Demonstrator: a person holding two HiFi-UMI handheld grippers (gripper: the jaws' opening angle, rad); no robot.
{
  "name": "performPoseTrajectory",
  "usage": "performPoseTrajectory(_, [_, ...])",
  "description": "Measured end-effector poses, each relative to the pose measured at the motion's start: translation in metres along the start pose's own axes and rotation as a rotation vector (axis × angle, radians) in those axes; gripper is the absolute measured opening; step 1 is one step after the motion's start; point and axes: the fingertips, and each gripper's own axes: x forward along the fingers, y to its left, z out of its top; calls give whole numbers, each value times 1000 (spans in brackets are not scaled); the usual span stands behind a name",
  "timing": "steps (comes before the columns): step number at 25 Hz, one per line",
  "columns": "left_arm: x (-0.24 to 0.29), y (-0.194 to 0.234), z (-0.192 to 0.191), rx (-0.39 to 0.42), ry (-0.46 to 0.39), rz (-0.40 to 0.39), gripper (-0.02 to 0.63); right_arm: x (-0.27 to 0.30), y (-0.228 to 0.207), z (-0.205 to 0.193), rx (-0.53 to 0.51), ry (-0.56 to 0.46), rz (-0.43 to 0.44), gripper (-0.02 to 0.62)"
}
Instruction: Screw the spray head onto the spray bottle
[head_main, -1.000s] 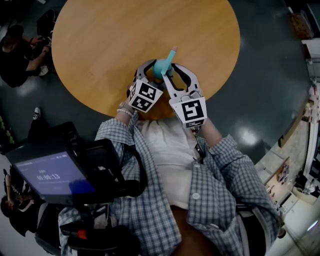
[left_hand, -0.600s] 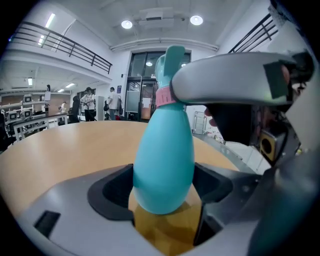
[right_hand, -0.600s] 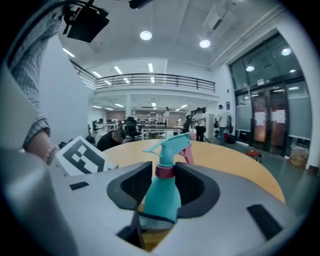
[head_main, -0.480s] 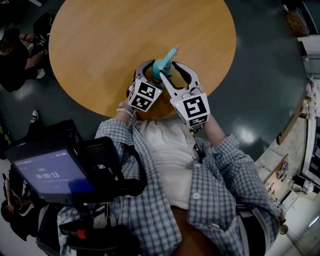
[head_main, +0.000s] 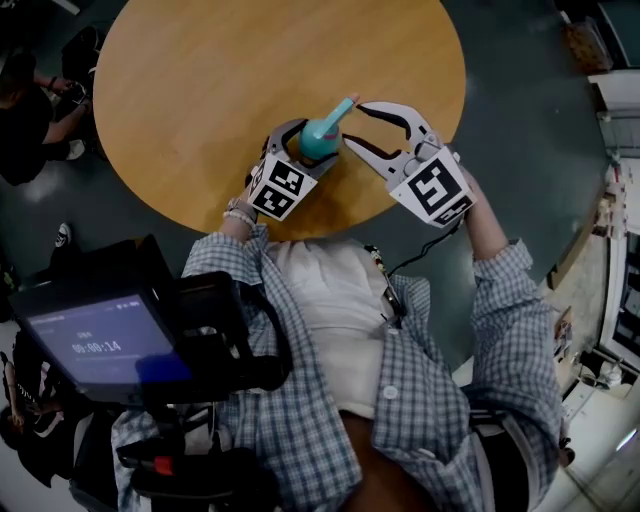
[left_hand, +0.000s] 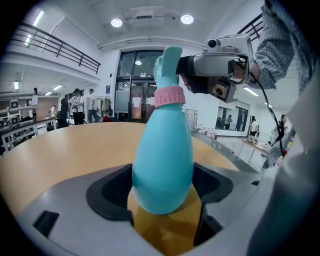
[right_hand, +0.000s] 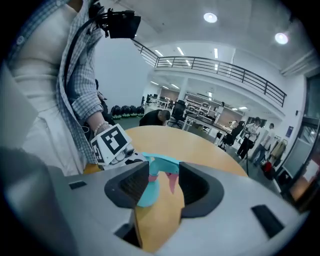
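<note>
Left tool (left_hand: 162, 200) is clamped on the fat lower body of the spray bottle (head_main: 318, 140), upright at the near edge of the counter (head_main: 220, 80); can't tell if the base is resting. The spray head (left_hand: 167, 62) sits on top of the bottle with the pink collar (left_hand: 169, 96) down on the neck, tightness unclear. Right tool (head_main: 357, 124) is just right of the bottle, jaws opening, nothing between the pads. Looks like a release between twists — or the last one. Next, if the collar is loose: right tool back onto the collar, close and turn, while the left tool stops the bottle spinning.
</note>
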Motion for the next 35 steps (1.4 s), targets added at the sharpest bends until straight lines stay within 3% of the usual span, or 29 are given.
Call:
performPoseTrajectory(8, [-9,-7,-6,31,20,-15,381,-4,6,-30,213,-22,-74,166])
performPoseTrajectory(14, [-41,10,-16,0,12,70,378,-12,1,-57,368,-68,-233,144])
performPoseTrajectory(18, [-68,26,-22,2,25,135,226,-7,14,-73,451,-80,-317,32])
performPoseTrajectory(23, [-90,37,-27,-49,41,197,15,1,31,-89,526,-56,-374,-5])
performPoseTrajectory(28, [-98,27,-32,-80,27,172,6,9,45,-112,759,-83,-378,-5])
performPoseTrajectory(35, [-94,15,-38,-82,40,141,6,17,66,-125,835,-58,-327,-5])
